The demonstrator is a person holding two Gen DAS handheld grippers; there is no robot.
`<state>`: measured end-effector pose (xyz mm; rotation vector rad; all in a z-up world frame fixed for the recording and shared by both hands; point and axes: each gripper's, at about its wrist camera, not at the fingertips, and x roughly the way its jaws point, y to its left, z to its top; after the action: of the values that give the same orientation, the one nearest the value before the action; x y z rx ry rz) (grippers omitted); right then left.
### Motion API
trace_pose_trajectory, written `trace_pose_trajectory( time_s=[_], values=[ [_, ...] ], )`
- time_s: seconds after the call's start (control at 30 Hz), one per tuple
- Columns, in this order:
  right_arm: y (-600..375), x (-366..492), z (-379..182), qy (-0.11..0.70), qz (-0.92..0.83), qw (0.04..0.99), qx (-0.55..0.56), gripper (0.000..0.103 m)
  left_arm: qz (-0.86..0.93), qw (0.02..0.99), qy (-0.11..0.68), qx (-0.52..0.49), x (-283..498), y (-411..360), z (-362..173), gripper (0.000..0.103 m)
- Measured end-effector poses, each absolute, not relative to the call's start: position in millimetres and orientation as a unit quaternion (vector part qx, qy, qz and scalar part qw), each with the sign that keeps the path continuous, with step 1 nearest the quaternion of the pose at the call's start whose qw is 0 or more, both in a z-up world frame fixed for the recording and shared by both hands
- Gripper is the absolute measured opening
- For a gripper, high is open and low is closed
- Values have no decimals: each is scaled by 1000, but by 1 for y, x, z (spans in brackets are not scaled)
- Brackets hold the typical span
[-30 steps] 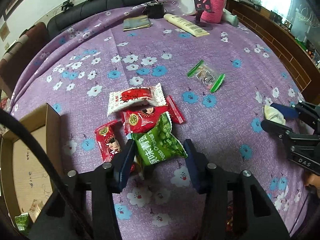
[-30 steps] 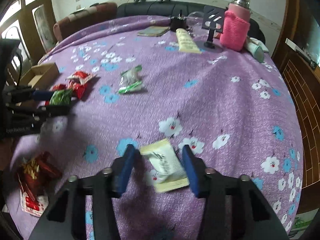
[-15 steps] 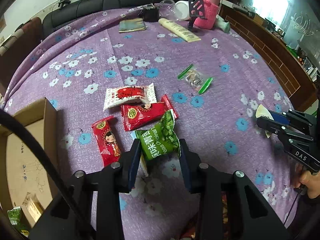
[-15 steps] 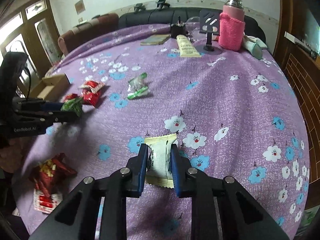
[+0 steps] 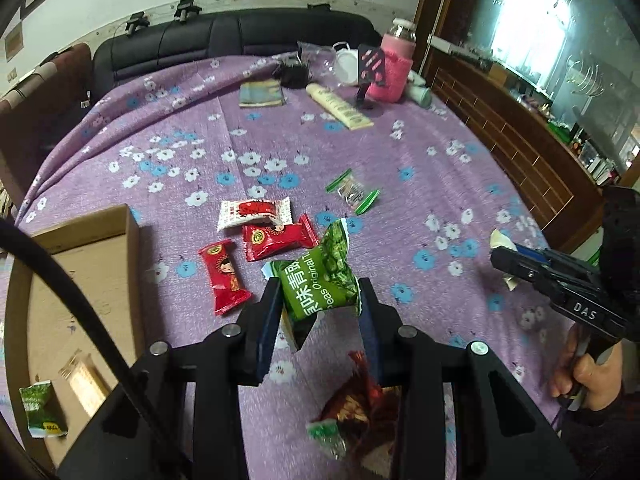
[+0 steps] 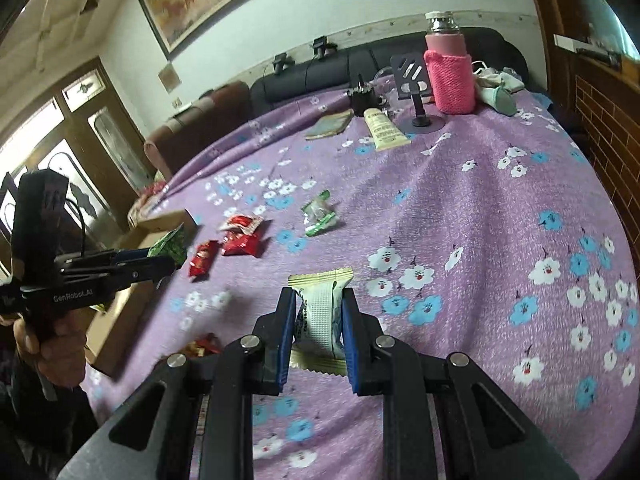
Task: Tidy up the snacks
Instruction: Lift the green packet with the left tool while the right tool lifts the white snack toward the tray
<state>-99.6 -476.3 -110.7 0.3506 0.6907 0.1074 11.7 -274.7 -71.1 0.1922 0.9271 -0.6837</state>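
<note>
Low in both wrist views, each gripper is now clenching a snack lifted off the purple cloth: the left gripper [image 5: 318, 300] is carrying the green pea packet [image 5: 320, 280], the right gripper [image 6: 318, 320] the cream packet [image 6: 320, 312]. Both picks look done a second after straddling, so I judge the box [image 5: 80, 264] at left is next.

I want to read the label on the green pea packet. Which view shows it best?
The left wrist view: the green pea packet sits close up between the left hand-held gripper's fingers, print facing the camera. The right wrist view shows the packet only small and edge-on at the far left, print unreadable.
</note>
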Motion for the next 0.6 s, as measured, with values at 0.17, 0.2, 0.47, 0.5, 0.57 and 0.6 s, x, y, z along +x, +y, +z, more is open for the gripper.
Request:
trace_pose_trajectory(
  time_s=[0.17, 0.2, 0.47, 0.5, 0.57, 0.6],
  values=[
    [-468, -105, -108, 329, 58, 924, 184, 21, -324, 841, 427, 76, 6, -257, -59, 39],
    [-465, -106, -107, 326, 59, 925, 186, 21, -321, 843, 425, 73, 6, -253, -58, 39],
    [-451, -110, -98, 311, 72, 926, 199, 21, -304, 856, 414, 53, 3, -216, -48, 39],
    [-447, -109, -96, 310, 74, 927, 197, 21, -301, 858, 412, 51, 3, -211, -47, 39],
    [-440, -108, -93, 307, 78, 928, 195, 21, -290, 865, 407, 45, 2, -196, -44, 39],
    [-435, -106, -92, 306, 82, 929, 193, 21, -286, 867, 406, 42, 3, -191, -43, 39]
  ],
)
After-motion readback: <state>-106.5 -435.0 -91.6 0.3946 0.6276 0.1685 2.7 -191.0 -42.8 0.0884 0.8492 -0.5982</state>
